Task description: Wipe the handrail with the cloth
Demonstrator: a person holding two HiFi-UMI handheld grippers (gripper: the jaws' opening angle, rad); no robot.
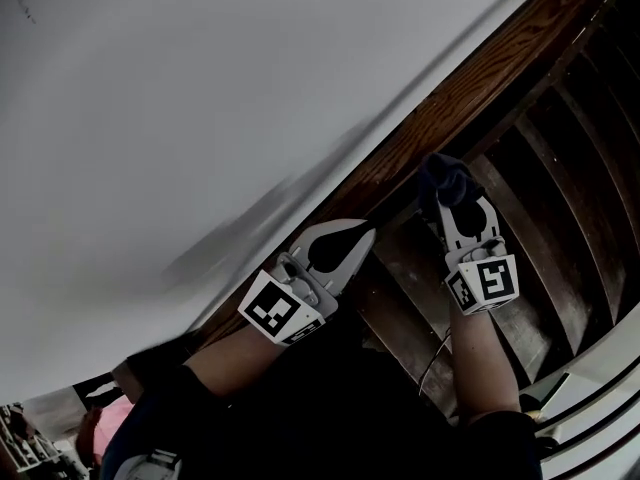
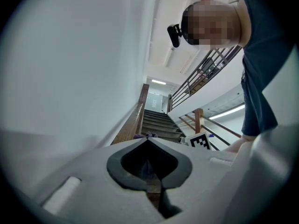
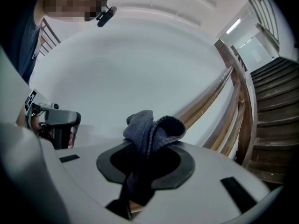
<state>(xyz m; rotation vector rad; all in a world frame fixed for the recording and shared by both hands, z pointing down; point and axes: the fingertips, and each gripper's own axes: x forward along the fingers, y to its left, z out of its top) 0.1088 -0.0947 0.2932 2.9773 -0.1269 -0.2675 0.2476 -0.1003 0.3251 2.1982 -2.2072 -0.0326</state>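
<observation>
A dark blue cloth (image 3: 152, 126) bunches up out of my right gripper (image 3: 145, 146), which is shut on it. The wooden handrail (image 3: 209, 98) slopes up along the white wall just beyond the cloth. In the head view the cloth (image 1: 445, 177) rests against the dark wood by the wall, with the right gripper (image 1: 456, 204) right below it. To its left, my left gripper (image 1: 366, 231) points at the same wood. Its jaws are shut with nothing between them. From the left gripper (image 2: 148, 140) view, the handrail (image 2: 138, 114) climbs ahead.
A white wall (image 1: 200, 98) fills the left side. Dark wooden stair steps (image 1: 560, 198) rise on the right, and a metal banister (image 2: 201, 73) runs higher up. A white railing (image 1: 600, 368) shows at the lower right.
</observation>
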